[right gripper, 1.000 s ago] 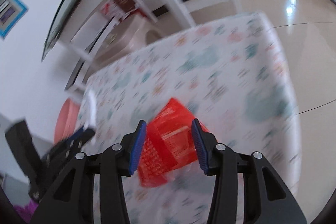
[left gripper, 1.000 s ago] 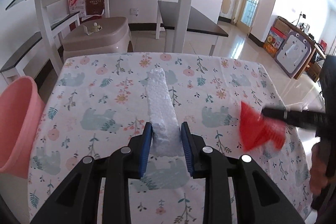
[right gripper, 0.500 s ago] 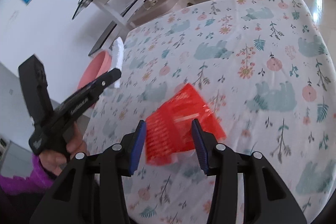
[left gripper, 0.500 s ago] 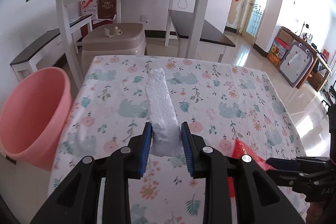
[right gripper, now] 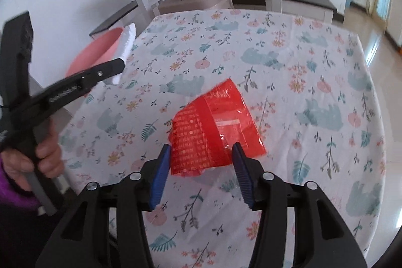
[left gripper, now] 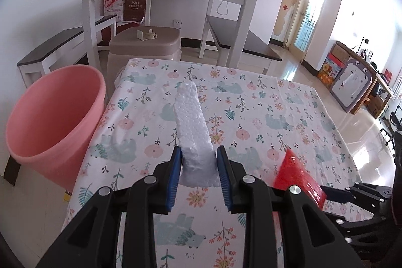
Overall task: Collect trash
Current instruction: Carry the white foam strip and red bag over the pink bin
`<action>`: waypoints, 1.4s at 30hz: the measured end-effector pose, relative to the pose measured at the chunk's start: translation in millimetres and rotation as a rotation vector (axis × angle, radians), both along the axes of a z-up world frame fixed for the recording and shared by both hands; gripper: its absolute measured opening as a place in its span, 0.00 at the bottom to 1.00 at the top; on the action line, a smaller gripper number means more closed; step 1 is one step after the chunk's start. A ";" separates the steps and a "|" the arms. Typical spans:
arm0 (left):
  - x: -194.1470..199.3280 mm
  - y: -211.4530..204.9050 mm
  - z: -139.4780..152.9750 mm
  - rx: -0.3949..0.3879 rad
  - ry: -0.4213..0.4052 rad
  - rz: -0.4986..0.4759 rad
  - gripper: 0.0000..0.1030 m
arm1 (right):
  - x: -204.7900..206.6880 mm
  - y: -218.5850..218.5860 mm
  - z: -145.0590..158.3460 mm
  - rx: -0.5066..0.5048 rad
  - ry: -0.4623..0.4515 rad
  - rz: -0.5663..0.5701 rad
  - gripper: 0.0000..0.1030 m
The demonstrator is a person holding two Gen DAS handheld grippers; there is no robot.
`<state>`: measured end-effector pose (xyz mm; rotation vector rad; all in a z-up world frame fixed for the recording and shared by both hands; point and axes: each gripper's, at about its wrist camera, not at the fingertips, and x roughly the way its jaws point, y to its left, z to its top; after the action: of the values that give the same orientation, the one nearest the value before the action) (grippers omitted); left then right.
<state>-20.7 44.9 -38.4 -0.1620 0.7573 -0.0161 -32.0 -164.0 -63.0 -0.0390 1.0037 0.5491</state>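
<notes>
Pink bucket (left gripper: 52, 117) nearer now; left tongs (left gripper: 198, 167) gripping foam strip (left gripper: 192, 122), right tongs (right gripper: 201, 162) gripping red wrapper (right gripper: 216, 127).

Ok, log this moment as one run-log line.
left gripper: shut on foam strip | right gripper: shut on red wrapper | both above table | pink bin: left of table, nothing dropped yet

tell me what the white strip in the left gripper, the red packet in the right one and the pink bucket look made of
White beaded strip: expanded polystyrene foam by the look, matte, with a pebbled bead texture and crumbly edges.
Red printed packet: thin plastic film, likely; glossy, creased, with glints and white print.
Round pink bucket: probably moulded plastic, with smooth, even-coloured walls and a soft sheen.
</notes>
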 end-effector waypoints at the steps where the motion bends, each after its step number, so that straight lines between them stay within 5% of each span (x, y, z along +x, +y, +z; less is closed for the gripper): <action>1: -2.0 1.1 0.4 -0.004 -0.002 0.000 0.27 | 0.1 4.1 0.4 -0.015 -0.010 0.011 0.49; 10: -13.5 15.3 1.4 -0.012 -0.021 0.020 0.27 | 2.0 24.3 3.5 -0.090 -0.095 0.048 0.48; 14: -17.2 22.3 0.9 -0.017 -0.029 0.030 0.27 | 0.2 29.6 5.8 -0.109 -0.120 0.049 0.31; 17: -20.2 28.2 0.3 -0.019 -0.040 0.036 0.27 | 1.3 33.4 11.4 -0.097 -0.139 0.052 0.26; 26: -37.0 62.1 12.2 -0.014 -0.116 0.115 0.27 | 21.9 82.1 38.2 0.036 -0.184 0.104 0.23; 42: -49.3 174.4 26.7 -0.012 -0.160 0.377 0.27 | 64.5 241.5 64.9 0.229 -0.186 0.292 0.23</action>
<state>-70.0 219.3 -11.7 -0.3091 0.5586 0.3209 32.5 77.5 1.9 -0.0321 0.7529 0.9090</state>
